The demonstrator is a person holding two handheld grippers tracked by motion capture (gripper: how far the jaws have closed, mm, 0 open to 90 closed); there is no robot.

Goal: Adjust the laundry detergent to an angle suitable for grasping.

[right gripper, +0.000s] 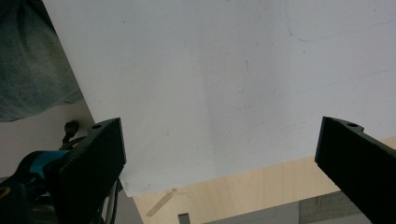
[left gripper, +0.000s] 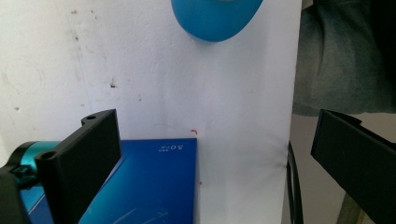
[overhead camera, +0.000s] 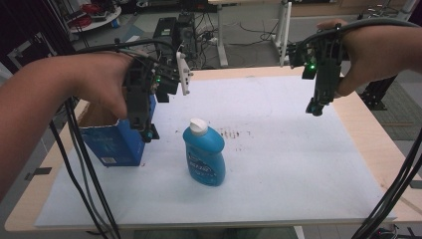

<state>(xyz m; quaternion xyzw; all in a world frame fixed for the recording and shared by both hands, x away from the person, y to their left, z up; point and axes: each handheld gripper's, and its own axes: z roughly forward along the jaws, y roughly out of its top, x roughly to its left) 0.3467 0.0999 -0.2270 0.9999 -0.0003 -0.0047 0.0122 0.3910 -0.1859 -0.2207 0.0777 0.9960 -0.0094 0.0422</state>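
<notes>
From the high view I see a blue plastic bottle with a white cap (overhead camera: 204, 154) standing upright near the middle of the white foam mat (overhead camera: 298, 164), with an open blue cardboard box (overhead camera: 117, 139) just to its left. My left gripper (overhead camera: 148, 133) hangs over the box's right edge, its hand hiding part of the box; my right gripper (overhead camera: 315, 107) hovers far right above bare mat, jaw gap too small to judge here. In the left gripper view the left gripper (left gripper: 212, 154) has its jaws spread wide and empty over the box (left gripper: 149, 186), the bottle (left gripper: 217, 18) cut off at the top. In the right gripper view the right gripper (right gripper: 219, 154) is likewise wide open, holding nothing, over the mat (right gripper: 224, 70) edge.
</notes>
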